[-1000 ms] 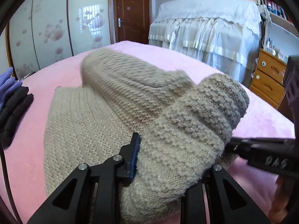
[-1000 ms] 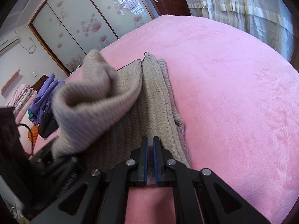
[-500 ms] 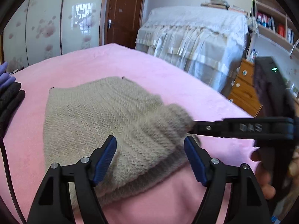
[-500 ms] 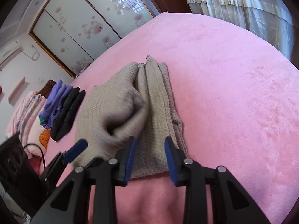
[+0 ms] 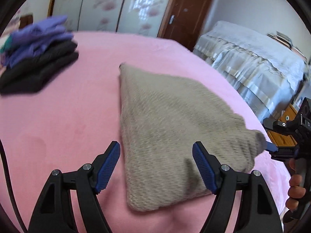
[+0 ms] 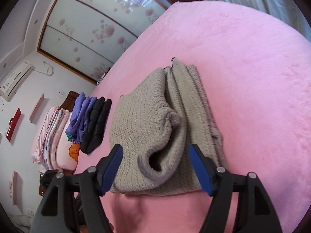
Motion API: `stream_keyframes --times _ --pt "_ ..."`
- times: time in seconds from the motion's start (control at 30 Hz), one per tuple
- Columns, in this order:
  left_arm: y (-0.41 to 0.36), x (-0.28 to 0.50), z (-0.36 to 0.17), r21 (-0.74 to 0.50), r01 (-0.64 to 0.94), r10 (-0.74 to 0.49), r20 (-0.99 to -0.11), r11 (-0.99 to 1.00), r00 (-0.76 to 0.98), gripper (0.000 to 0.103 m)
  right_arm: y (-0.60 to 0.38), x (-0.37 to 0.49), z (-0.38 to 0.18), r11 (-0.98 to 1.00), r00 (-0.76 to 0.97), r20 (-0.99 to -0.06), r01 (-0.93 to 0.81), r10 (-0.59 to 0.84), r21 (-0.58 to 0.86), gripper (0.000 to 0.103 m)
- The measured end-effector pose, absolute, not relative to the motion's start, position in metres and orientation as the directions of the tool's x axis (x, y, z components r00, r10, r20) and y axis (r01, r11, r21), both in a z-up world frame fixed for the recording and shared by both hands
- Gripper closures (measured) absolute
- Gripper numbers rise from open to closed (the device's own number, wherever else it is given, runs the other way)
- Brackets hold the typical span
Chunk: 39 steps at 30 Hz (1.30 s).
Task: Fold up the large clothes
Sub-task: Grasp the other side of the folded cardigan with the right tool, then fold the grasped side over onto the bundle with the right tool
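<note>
A beige knit sweater (image 5: 167, 128) lies folded on the pink bed (image 5: 58, 116). In the right wrist view the sweater (image 6: 155, 128) shows a sleeve cuff (image 6: 155, 163) lying curled on top near its front edge. My left gripper (image 5: 156, 167) is open and empty, just above the sweater's near edge. My right gripper (image 6: 156, 169) is open and empty, its jaws standing either side of the cuff without touching it. The right gripper also shows in the left wrist view (image 5: 279, 147) at the sweater's right corner.
A stack of folded purple and black clothes (image 5: 37, 56) lies at the bed's far left, also in the right wrist view (image 6: 91, 122). Folded pink bedding (image 6: 56, 137) lies beyond it. A covered piece of furniture (image 5: 252, 62) and a wooden drawer unit (image 5: 281, 130) stand right of the bed.
Both grippers opened and let go of the sweater sleeve, which dropped onto the folded body. Both pulled back slightly; the left view swung left.
</note>
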<state>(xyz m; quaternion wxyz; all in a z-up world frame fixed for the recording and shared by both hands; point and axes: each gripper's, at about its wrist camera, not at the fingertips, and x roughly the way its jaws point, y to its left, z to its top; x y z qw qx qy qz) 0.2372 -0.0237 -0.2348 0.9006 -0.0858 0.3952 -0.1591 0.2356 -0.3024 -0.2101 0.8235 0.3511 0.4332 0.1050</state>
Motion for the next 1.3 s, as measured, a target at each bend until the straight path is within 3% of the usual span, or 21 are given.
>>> stream_keyframes --times 0.27,0.3,0.33,0.4,0.47,0.73,0.97,1.1,1.3 --pt "-0.026 0.249 -0.261 -0.328 0.21 -0.387 -0.712 0.921 0.586 0.027 -0.287 0.265 -0.241 0.734 0.488 -0.698 0.157 0.524 0.661 0.031" --pt "-0.027 0.251 -0.263 -0.331 0.212 -0.391 -0.715 0.919 0.579 0.027 -0.285 0.267 -0.245 0.737 0.476 -0.707 0.164 0.524 0.656 0.035" --pt "-0.028 0.256 -0.264 -0.332 0.213 -0.393 -0.719 0.919 0.573 0.027 -0.284 0.268 -0.246 0.739 0.471 -0.708 0.16 0.525 0.654 0.042" --pt "-0.03 0.26 -0.265 -0.332 0.212 -0.392 -0.723 0.919 0.568 0.027 -0.279 0.272 -0.247 0.768 0.452 -0.729 0.137 0.513 0.626 0.076" --pt "-0.032 0.264 -0.264 -0.333 0.214 -0.394 -0.724 0.919 0.566 0.027 -0.276 0.271 -0.242 0.796 0.466 -0.736 0.103 0.491 0.596 0.088" --pt "-0.042 0.271 -0.248 -0.329 0.247 -0.411 -0.703 0.911 0.58 0.025 -0.268 0.242 -0.184 0.891 0.634 -0.678 -0.041 0.372 0.451 0.09" --pt "-0.058 0.272 -0.253 -0.284 0.283 -0.398 -0.725 0.916 0.562 0.025 -0.295 0.238 -0.231 0.906 0.608 -0.736 0.062 0.297 0.418 0.091" --pt "-0.062 0.273 -0.263 -0.279 0.291 -0.399 -0.736 0.915 0.547 0.025 -0.304 0.23 -0.248 0.891 0.625 -0.721 0.088 0.299 0.446 0.09" --pt "-0.057 0.281 -0.282 -0.286 0.249 -0.377 -0.764 0.926 0.524 0.018 -0.299 0.23 -0.26 0.896 0.614 -0.735 0.101 0.286 0.433 0.09"
